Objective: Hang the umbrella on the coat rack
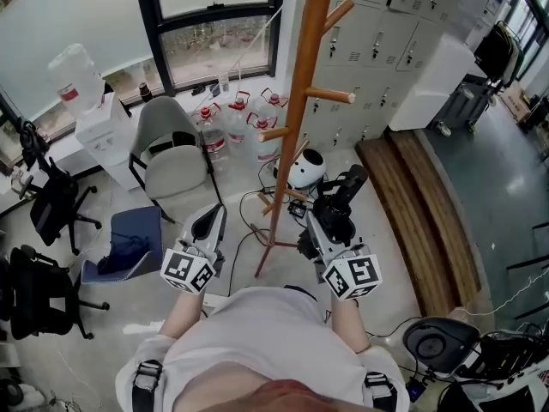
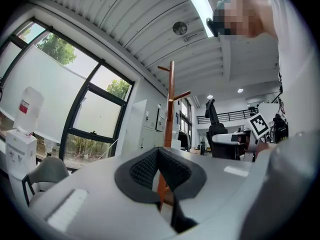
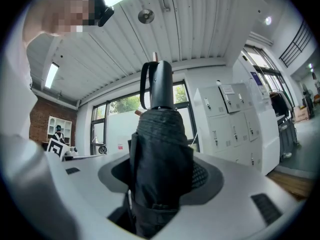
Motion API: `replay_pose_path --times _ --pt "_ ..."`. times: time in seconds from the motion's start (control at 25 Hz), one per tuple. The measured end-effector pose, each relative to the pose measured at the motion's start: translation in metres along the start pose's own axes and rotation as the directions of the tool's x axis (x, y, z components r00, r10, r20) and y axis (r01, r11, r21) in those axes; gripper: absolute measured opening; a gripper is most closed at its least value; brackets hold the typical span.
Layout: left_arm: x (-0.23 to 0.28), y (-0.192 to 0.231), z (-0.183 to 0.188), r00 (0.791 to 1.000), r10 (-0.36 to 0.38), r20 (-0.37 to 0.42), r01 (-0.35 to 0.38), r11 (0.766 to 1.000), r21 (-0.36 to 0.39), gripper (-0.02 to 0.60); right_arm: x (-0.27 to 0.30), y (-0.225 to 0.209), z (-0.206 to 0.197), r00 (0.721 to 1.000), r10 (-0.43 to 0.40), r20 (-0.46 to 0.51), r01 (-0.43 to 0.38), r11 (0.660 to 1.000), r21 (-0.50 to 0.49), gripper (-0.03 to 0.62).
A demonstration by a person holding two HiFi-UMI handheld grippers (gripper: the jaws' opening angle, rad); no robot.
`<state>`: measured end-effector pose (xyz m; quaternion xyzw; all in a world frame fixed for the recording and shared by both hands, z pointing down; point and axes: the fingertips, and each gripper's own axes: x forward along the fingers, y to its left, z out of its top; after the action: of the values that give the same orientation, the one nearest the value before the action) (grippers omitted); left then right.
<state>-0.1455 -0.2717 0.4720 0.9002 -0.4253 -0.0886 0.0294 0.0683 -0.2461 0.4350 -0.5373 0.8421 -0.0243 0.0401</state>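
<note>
Fingers of the right gripper [image 1: 328, 223] were closed round the folded black umbrella [image 1: 343, 194], which stuck out toward one o'clock in the head view. The left gripper [image 1: 208, 220] sat at nine o'clock of it, narrowed to a point and carrying nothing. The wooden coat rack [image 1: 297, 118] rose beyond both at twelve o'clock, with a bare peg [image 1: 331, 95] jutting toward three o'clock.

From the left gripper view, the pads met at their tips. Only the rack's pole showed through the slit below them.

From the right gripper view, the fingers [image 3: 204, 176] stood wide but pressed on the bundled canopy. The handle [image 3: 161, 91] stood at twelve o'clock and its strap loop [image 3: 143, 86] hung free at eleven.

The umbrella looked light. Its cloth seemed soft and likely to slip or give under a squeeze, while the core and handle seemed stiff. A hold low on the canopy suited it, leaving the strap clear to hook over a peg.
</note>
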Motion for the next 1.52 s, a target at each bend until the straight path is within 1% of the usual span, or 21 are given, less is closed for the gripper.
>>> replay_pose_path --times 0.2,0.44,0.6,0.84,0.92,1.04,1.24,1.52 --pt "0.014 -0.007 -0.001 1.000 0.007 -0.009 -0.006 1.000 0.011 0.009 0.007 -0.009 0.008 1.000 0.030 -0.006 -0.030 0.999 -0.016 0.249" --pt "0.028 -0.010 -0.002 0.999 0.047 -0.015 -0.047 0.999 0.011 0.009 0.009 -0.017 0.021 0.998 0.062 -0.004 -0.062 0.997 -0.036 0.249" --pt "0.035 -0.011 0.000 0.998 0.053 -0.018 -0.052 0.999 0.016 0.009 0.016 -0.023 0.042 0.996 0.086 0.012 -0.086 0.996 -0.039 0.249" --pt "0.040 -0.009 0.008 0.998 0.058 -0.001 -0.058 0.998 0.032 0.009 0.031 -0.022 0.083 0.987 0.150 0.059 -0.144 0.985 -0.099 0.249" --pt "0.043 -0.006 0.016 0.998 0.058 0.012 -0.059 0.997 0.051 0.009 0.037 -0.019 0.097 0.983 0.168 0.069 -0.160 0.981 -0.109 0.249" --pt "0.051 -0.003 0.030 0.998 0.058 0.029 -0.060 0.995 0.079 0.009 0.050 -0.021 0.112 0.983 0.170 0.066 -0.162 0.980 -0.112 0.249" --pt "0.062 0.001 0.044 0.998 0.055 0.037 -0.059 0.994 0.095 0.009 0.073 -0.032 0.127 0.983 0.168 0.070 -0.163 0.984 -0.074 0.249" --pt "0.075 0.008 0.053 0.998 0.055 0.036 -0.059 0.992 0.109 0.009 0.102 -0.050 0.126 0.989 0.147 0.028 -0.144 0.985 -0.091 0.249"
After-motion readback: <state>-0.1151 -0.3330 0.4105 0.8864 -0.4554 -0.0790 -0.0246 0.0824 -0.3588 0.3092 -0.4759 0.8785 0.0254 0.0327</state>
